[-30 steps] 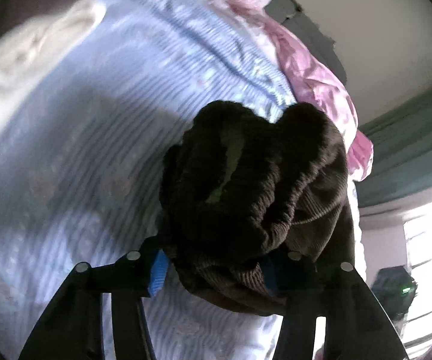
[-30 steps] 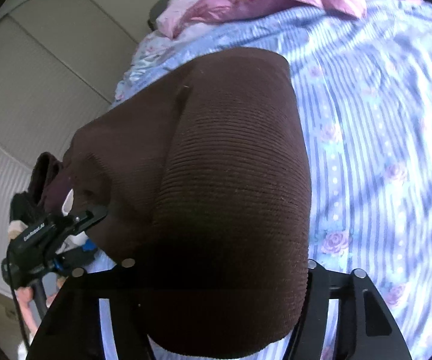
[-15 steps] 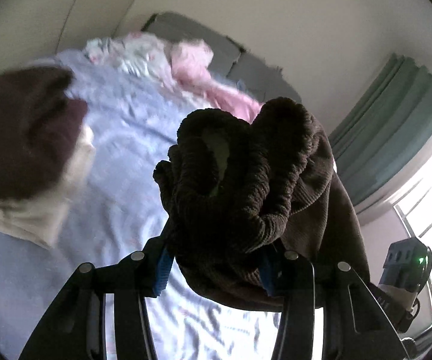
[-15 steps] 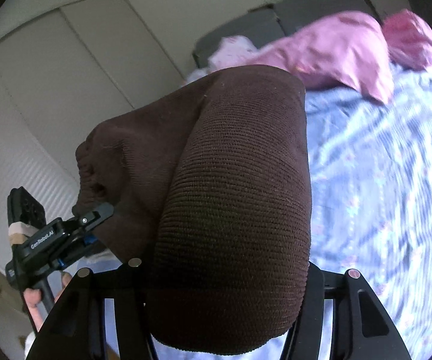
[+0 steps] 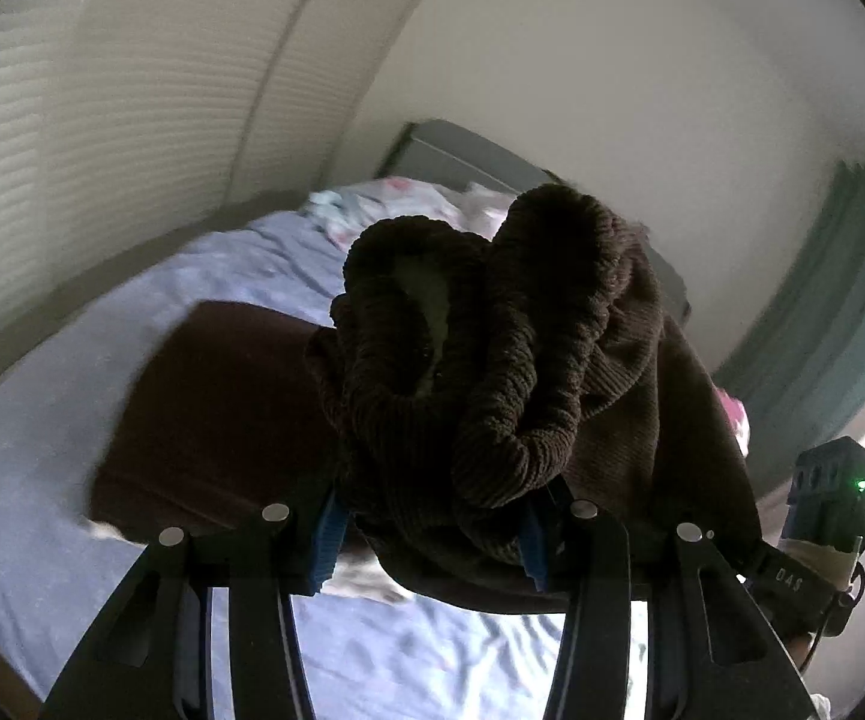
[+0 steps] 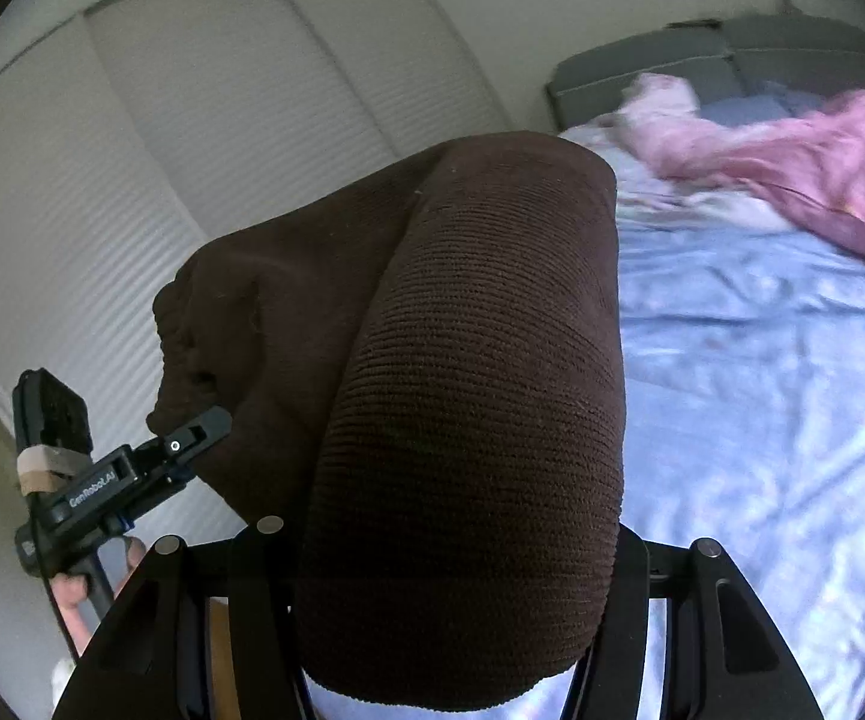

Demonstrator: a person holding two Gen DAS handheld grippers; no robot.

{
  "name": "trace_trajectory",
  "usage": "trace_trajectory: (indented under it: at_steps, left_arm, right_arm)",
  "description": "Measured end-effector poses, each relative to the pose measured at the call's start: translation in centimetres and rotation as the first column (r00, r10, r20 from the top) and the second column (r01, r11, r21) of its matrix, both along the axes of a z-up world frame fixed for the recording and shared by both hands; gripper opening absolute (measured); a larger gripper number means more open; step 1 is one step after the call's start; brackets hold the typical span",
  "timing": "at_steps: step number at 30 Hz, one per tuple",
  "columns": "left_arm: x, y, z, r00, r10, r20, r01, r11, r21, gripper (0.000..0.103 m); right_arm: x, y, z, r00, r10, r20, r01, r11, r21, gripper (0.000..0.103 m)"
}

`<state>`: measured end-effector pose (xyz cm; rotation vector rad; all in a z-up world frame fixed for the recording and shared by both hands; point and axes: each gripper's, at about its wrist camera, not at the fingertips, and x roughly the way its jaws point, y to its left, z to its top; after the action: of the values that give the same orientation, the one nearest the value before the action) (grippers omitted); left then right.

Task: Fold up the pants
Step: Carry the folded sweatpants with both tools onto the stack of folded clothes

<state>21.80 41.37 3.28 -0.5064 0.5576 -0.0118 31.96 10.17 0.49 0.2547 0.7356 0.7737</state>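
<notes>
Dark brown ribbed knit pants (image 5: 480, 360) hang between both grippers above the bed. My left gripper (image 5: 432, 540) is shut on the bunched elastic waistband, which bulges up over its blue pads. My right gripper (image 6: 456, 588) is shut on a smooth fold of the same pants (image 6: 468, 390), which fills the middle of its view. In the right wrist view the left gripper (image 6: 192, 438) shows at the left, pinching the waistband end. In the left wrist view the right gripper's body (image 5: 834, 492) shows at the far right.
A folded dark brown garment (image 5: 210, 420) lies on the blue floral bedsheet (image 5: 24, 480). A pink quilt (image 6: 804, 168) and a grey headboard (image 6: 702, 60) are at the far end. White louvred closet doors (image 6: 162, 180) stand to the left, green curtains (image 5: 840, 312) to the right.
Both grippers have lifted and tilted upward with the pants, so the views swing from the bedsheet to the walls and closet. The folded brown garment now shows on the bed below the left gripper.
</notes>
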Motion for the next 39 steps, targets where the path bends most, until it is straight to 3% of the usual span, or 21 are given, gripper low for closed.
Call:
trace_trajectory:
  at_steps: [6, 12, 16, 20, 27, 30, 33, 34, 36, 39]
  left_arm:
    - [0.9, 8.2, -1.9, 0.997, 0.072, -0.022, -0.073, 0.995, -0.072, 0.047]
    - [4.0, 14.4, -6.6, 0.990, 0.115, -0.080, -0.129, 0.973, -0.191, 0.047]
    - [5.9, 15.0, -10.0, 0.984, 0.097, -0.152, -0.128, 0.970, -0.209, 0.047]
    - [7.6, 13.8, -13.1, 0.979, 0.057, -0.193, -0.089, 0.982, -0.165, 0.051]
    - [7.6, 14.2, -15.4, 0.979, 0.077, -0.190, -0.113, 0.976, -0.185, 0.056]
    - [7.2, 13.9, -14.8, 0.970, 0.119, -0.210, -0.149, 0.980, -0.131, 0.068]
    - [6.4, 12.5, -13.2, 0.956, 0.189, -0.224, -0.187, 0.982, 0.029, 0.078]
    - [6.1, 11.6, -12.1, 0.947, 0.231, -0.223, -0.206, 0.970, 0.131, 0.084]
    - [5.5, 10.3, -10.3, 0.941, 0.279, -0.192, -0.226, 0.939, 0.261, 0.084]
    - [3.9, 8.5, -7.7, 0.944, 0.310, -0.115, -0.253, 0.901, 0.353, 0.083]
  right_arm:
    - [1.5, 9.1, 0.6, 0.998, 0.070, 0.010, -0.069, 0.996, -0.058, 0.056]
    - [3.3, 14.9, -0.8, 0.995, 0.091, 0.026, -0.087, 0.987, -0.134, 0.056]
    - [4.3, 17.0, -3.0, 0.997, 0.072, 0.019, -0.067, 0.979, -0.190, 0.056]
    - [6.1, 17.3, -6.0, 0.999, 0.026, -0.025, -0.031, 0.970, -0.241, 0.056]
    - [8.1, 17.2, -7.7, 0.996, 0.002, -0.089, -0.026, 0.964, -0.265, 0.059]
    - [7.8, 17.6, -8.0, 0.996, 0.004, -0.087, -0.028, 0.960, -0.277, 0.061]
    - [7.8, 17.8, -8.1, 0.997, 0.006, -0.081, -0.029, 0.958, -0.285, 0.063]
    - [7.9, 17.9, -8.0, 0.997, 0.011, -0.076, -0.033, 0.956, -0.291, 0.065]
    - [8.0, 17.9, -7.9, 0.997, 0.017, -0.079, -0.039, 0.957, -0.287, 0.069]
    - [8.5, 17.6, -8.0, 0.995, 0.009, -0.097, -0.034, 0.965, -0.260, 0.076]
